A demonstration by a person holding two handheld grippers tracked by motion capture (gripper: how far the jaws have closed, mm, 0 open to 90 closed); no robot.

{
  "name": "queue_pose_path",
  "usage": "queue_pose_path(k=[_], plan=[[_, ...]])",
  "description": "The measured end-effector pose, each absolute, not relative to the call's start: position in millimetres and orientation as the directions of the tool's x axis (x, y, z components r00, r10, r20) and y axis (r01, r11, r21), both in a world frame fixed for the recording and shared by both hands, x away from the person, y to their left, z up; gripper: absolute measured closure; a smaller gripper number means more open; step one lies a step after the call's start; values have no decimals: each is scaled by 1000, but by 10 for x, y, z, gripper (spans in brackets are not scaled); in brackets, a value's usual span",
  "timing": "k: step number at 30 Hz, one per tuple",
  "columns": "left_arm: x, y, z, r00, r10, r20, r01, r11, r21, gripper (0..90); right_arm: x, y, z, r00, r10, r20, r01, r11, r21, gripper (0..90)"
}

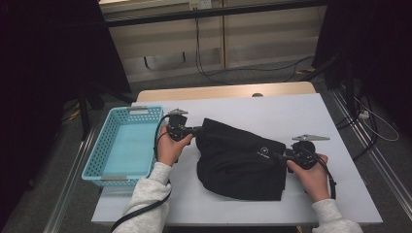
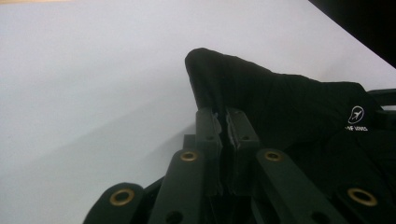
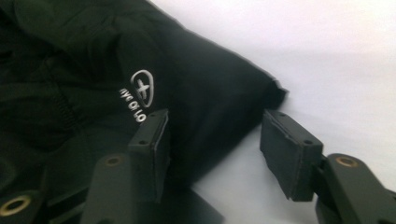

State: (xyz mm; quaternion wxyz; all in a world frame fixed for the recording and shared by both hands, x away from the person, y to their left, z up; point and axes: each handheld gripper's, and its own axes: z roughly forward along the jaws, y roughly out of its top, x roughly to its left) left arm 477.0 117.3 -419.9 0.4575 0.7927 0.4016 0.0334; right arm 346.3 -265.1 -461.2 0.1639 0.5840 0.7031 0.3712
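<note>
A black garment (image 1: pixel 238 162) with a small white logo lies crumpled in the middle of the white table (image 1: pixel 291 111). My left gripper (image 1: pixel 198 130) is at the garment's upper left corner. In the left gripper view the jaws (image 2: pixel 224 116) are shut on a raised fold of the black fabric (image 2: pixel 280 98). My right gripper (image 1: pixel 282 156) is at the garment's right edge. In the right gripper view its jaws (image 3: pixel 212 126) stand open, with the fabric's edge (image 3: pixel 93 56) between them and the pads apart from it.
A turquoise plastic basket (image 1: pixel 97 160) stands at the table's left edge, beside the left hand. Bare white table lies behind and to the right of the garment. Cables run over the floor beyond the table.
</note>
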Motion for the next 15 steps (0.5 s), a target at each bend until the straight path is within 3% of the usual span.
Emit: queue_pose_path(k=[6,13,15], plan=[[4787,1171,-4190,677,664,-318,609,-262,749,853,3479,-2564,-4619,-298,943,147,684,104,722,596],[4811,1156,-4212,681,659,-320,611,-271,743,853,3506,-2557,-4636,-328,933,149,673,120,730,811],[4813,1170,-4208,677,661,-323,613,-264,744,853,3523,-2565,-4637,-334,928,164,674,114,730,834]])
